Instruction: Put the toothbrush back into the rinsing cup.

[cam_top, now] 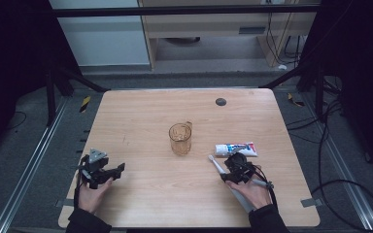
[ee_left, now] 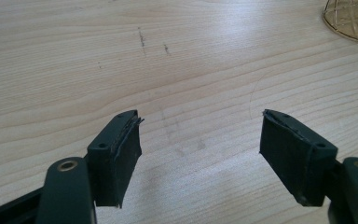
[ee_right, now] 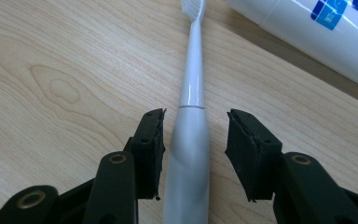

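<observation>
A white toothbrush (cam_top: 215, 164) lies on the wooden table (cam_top: 141, 116), its bristle head pointing toward a clear amber cup (cam_top: 180, 138). My right gripper (cam_top: 228, 166) stands low over the handle; in the right gripper view the toothbrush (ee_right: 192, 88) runs between the two pads with a gap on each side, so the gripper (ee_right: 196, 125) is open around it. A white toothpaste tube (cam_top: 235, 149) lies just beyond, also at the upper right (ee_right: 317, 32). My left gripper (cam_top: 116, 174) rests open at the near left, nothing between its pads (ee_left: 200, 135).
The cup's base (ee_left: 352, 18) shows at the top right corner of the left gripper view. A small black round insert (cam_top: 220, 102) sits near the table's far edge. Cables lie on the floor to the right of the table.
</observation>
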Demonstrator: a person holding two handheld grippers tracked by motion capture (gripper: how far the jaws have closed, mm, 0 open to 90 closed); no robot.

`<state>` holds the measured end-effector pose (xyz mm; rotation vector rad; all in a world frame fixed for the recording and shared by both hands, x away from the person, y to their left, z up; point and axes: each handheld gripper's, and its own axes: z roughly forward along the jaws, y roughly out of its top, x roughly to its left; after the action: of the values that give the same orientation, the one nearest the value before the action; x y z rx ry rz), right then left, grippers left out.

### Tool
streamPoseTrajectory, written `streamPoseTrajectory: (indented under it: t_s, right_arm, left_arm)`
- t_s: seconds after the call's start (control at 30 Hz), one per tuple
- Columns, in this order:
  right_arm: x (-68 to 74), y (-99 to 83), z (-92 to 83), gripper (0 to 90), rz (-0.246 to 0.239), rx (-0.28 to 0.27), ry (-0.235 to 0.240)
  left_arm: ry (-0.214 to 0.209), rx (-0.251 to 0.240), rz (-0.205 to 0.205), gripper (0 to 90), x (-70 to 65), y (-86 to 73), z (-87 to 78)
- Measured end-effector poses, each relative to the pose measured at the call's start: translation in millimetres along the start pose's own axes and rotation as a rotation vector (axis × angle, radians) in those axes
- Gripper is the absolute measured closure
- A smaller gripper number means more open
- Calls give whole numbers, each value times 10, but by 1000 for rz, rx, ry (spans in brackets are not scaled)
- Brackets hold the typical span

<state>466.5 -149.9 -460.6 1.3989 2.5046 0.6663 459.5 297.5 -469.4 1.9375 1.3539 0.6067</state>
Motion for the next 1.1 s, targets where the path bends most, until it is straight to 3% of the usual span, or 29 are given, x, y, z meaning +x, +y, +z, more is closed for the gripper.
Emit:
streamPoseTrajectory:
  t_s: [0.53,1.1]
  right_arm:
    - [-5,-13,105,595,2,48,16]
    - [31,-8,137,663,-12,81,-4]
  left_arm:
    - [-2,7,5,282,0,1,5]
    - [-5,10,4,282,0,2,8]
